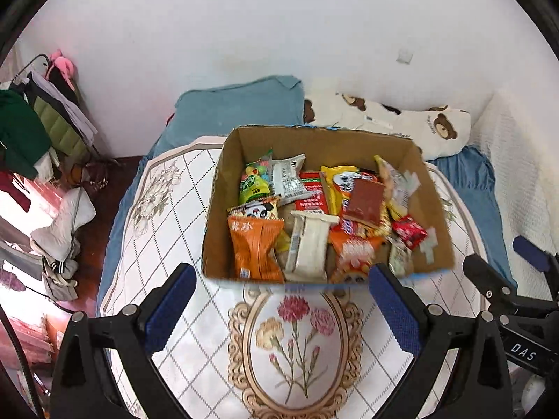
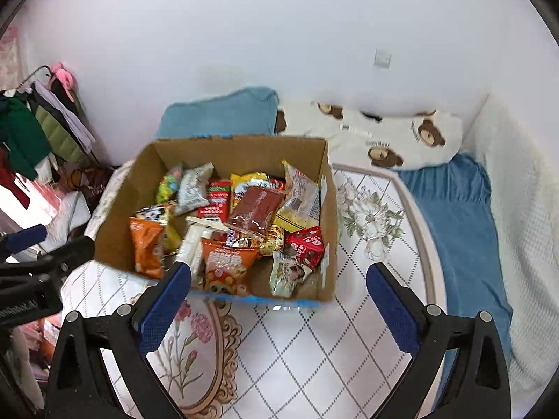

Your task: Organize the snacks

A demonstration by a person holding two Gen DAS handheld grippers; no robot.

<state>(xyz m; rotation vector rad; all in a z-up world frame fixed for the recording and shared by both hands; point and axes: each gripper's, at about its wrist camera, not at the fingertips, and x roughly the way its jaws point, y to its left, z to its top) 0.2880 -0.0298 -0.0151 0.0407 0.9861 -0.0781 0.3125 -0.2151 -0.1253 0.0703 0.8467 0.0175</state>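
Snacks point(image 1: 314, 216) lie heaped in an open box point(image 1: 223, 230) on a floral surface point(image 1: 167, 209), gathered so nothing scatters. Left tool point(image 1: 279, 300) and right tool point(image 2: 279, 300), both spread wide and empty, tilt steeply down toward the box's near rim, touching nothing.

A bed point(image 1: 482, 188) carries a flower-patterned board point(image 1: 167, 209); the cardboard box point(image 1: 433, 209) stands on the board.
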